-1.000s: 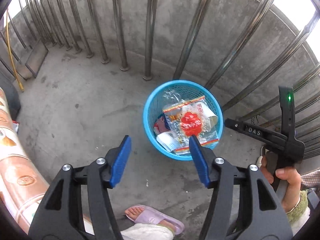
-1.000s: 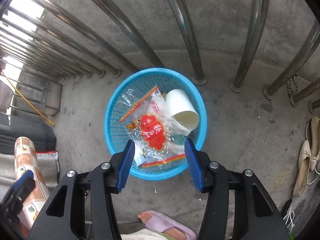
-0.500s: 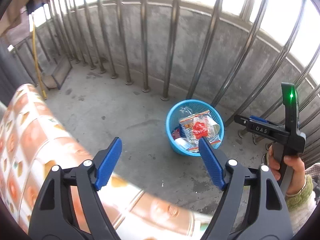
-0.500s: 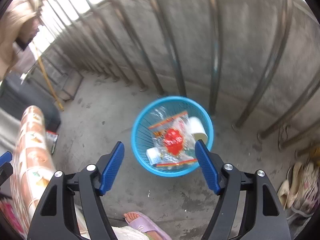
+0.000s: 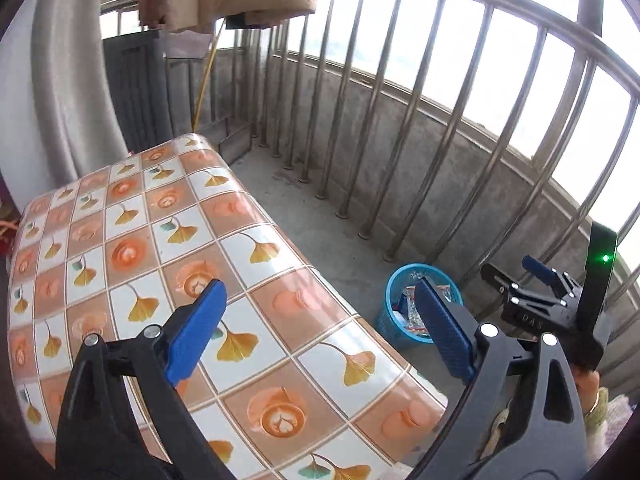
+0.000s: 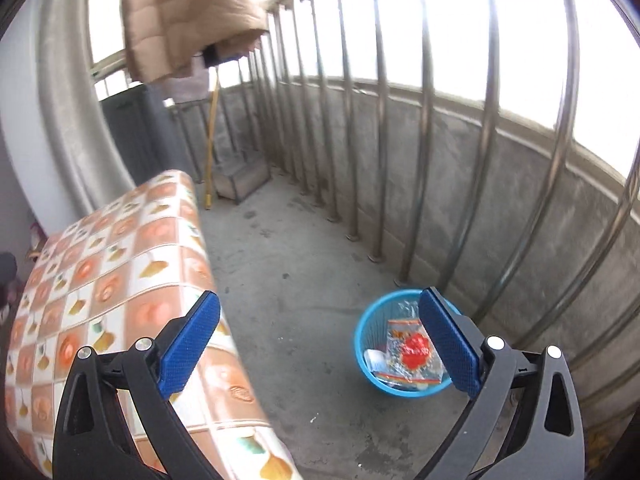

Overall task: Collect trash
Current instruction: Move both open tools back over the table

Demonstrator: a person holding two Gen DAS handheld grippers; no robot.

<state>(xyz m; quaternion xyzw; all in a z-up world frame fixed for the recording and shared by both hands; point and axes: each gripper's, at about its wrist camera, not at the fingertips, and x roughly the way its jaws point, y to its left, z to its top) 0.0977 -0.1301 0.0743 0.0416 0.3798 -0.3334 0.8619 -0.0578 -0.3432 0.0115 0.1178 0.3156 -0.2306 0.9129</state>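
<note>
Grippers both empty; we note the left gripper (image 5: 316, 336) and right gripper (image 6: 320, 344) with jaws opening wide. Blue mesh basket (image 6: 366, 356) sits on concrete just beyond the right gripper's right finger, holding a clear snack wrapper (image 6: 412, 354) and, seemingly, a paper cup (image 6: 376, 358). Tiled tablecloth (image 5: 120, 240) lies under our left gripper.

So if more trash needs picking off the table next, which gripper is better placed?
Probably left: the left gripper, jaws opening and empty, sits over the table; the right gripper, also opening and empty, hangs beyond its edge, nearer the blue basket.
</note>
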